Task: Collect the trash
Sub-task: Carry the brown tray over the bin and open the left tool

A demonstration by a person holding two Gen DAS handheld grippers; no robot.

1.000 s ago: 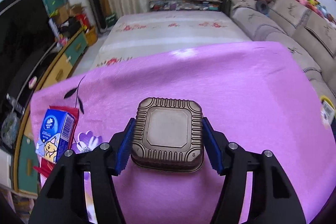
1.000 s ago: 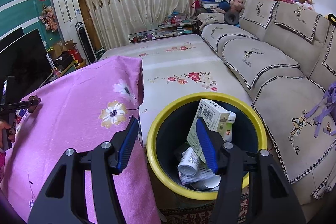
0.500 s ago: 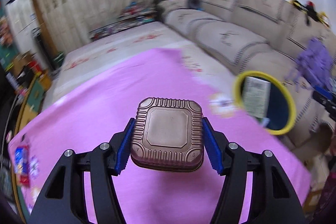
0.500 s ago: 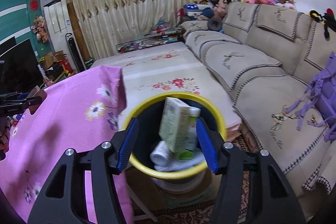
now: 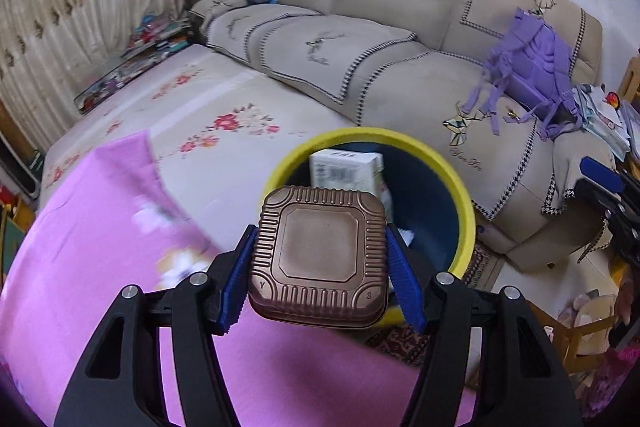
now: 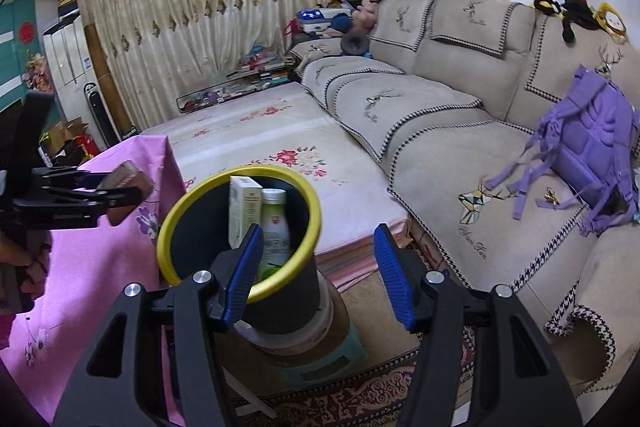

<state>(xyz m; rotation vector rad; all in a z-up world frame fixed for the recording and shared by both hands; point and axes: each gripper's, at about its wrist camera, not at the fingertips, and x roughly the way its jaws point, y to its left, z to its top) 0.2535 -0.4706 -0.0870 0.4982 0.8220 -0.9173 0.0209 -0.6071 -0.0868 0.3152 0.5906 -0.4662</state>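
My left gripper (image 5: 320,283) is shut on a brown ribbed square foil tray (image 5: 320,255), held above the pink cloth's edge just short of the yellow-rimmed trash bin (image 5: 440,163). In the right wrist view the left gripper (image 6: 116,191) with the foil tray (image 6: 128,183) hovers left of the bin (image 6: 180,215). The bin holds a white carton (image 6: 242,211) and a green-labelled bottle (image 6: 274,223). My right gripper (image 6: 318,271) is open and empty, in front of the bin.
A pink flowered tablecloth (image 5: 80,287) covers the table at left. A beige sofa (image 6: 460,107) with a purple backpack (image 6: 592,143) runs along the right. The bin stands on a stack of tubs on a stool (image 6: 320,347). A flowered mat (image 6: 256,131) lies behind.
My left gripper has swung right with the foil tray, from over the table's middle to the bin's near rim. My right gripper has drawn back and right from over the bin.
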